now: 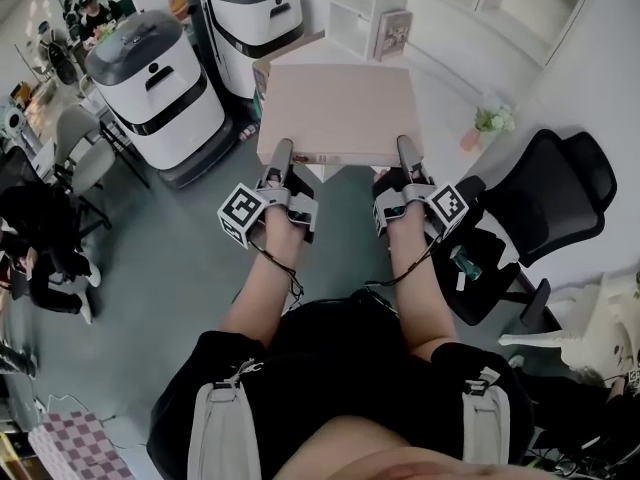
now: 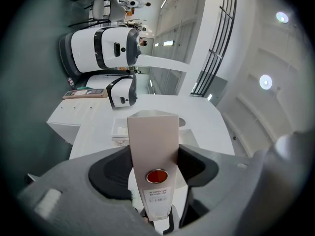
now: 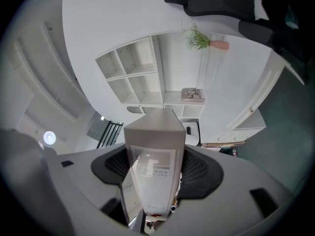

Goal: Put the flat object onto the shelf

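I hold a flat beige box (image 1: 340,113) level in front of me, with both grippers clamped on its near edge. My left gripper (image 1: 281,156) is shut on the edge's left part and my right gripper (image 1: 406,152) on its right part. In the left gripper view the box's narrow side (image 2: 152,141), with a red sticker and a label, fills the space between the dark pads (image 2: 110,173). The right gripper view shows the box end (image 3: 155,146) gripped the same way. The white cubby shelf (image 1: 365,3) stands beyond the box; its compartments (image 3: 135,75) show in the right gripper view.
Two white-and-black machines (image 1: 160,93) (image 1: 250,18) stand to the left on the green floor. On the right is a black office chair (image 1: 545,203). A small plant in a pink vase (image 1: 490,123) sits near the white wall. A book (image 1: 392,33) leans in the shelf.
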Motion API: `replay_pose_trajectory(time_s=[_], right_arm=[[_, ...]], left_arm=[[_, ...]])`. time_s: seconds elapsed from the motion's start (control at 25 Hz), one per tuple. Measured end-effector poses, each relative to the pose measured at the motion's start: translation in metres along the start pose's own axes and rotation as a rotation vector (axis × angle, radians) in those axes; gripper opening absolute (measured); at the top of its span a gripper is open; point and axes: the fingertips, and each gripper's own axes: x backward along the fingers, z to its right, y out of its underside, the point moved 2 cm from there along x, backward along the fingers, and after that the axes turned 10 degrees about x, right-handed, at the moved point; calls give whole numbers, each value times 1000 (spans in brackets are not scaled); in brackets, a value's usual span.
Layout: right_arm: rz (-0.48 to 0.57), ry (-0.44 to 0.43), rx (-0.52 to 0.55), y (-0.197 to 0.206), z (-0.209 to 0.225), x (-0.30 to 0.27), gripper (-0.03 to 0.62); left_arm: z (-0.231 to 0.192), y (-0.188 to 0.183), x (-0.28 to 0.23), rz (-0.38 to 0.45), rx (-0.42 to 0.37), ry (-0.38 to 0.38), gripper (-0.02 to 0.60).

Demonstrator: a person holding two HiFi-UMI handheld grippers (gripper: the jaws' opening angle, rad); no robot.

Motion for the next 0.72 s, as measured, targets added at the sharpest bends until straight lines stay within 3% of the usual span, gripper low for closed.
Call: replay_pose_trajectory(time_s=[0.4, 0.72], right_arm=[[15, -34, 21, 13, 10, -39, 282], [39, -31, 0, -12, 37, -101, 282]], left_arm=[[-8, -33, -24, -18, -13, 40, 287], [-24, -46, -98, -51, -25, 28, 287]])
